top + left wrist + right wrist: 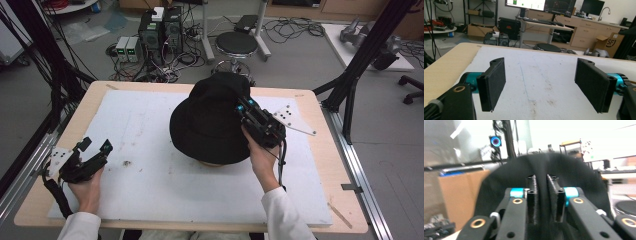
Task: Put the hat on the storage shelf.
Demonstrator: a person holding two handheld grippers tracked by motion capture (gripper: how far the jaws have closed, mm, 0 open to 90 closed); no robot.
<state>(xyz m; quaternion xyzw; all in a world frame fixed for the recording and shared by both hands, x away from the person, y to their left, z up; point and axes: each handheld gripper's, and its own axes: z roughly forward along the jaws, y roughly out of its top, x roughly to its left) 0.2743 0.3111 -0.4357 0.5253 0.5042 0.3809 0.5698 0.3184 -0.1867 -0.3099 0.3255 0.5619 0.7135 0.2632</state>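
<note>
Left claw [95,145], at the table's [35,195] near-left corner: I hold it low over the white mat [150,180], jaws spread wide. My left gripper view shows both black pads [492,83] well apart with bare mat between them, gripping nothing.

Centre: one black brimmed hat [207,125] sits on the mat, crown toward the far edge. A pale rounded object [212,163] peeks from under its near brim; I cannot tell what it is.

Right claw [241,108]: my right hand [260,155] carries it against the hat's right side. In my right gripper view the jaws stand nearly pressed together with a fold of the black fabric [541,202] running up between them; the claw [541,195] is pinching the hat, though the grip looks light.

Risk, as I judge it: the pinch takes a thin fold only, so soft cloth could slide out if I lift or pull, and the hat would drop or shift off whatever it rests on. A sideways tug could also drag that hidden support across the mat. The blurred right view suggests a moving hand, which makes slipping likelier.

Count: one hat, one mat, one table, two claws, one partly hidden pale object.
</note>
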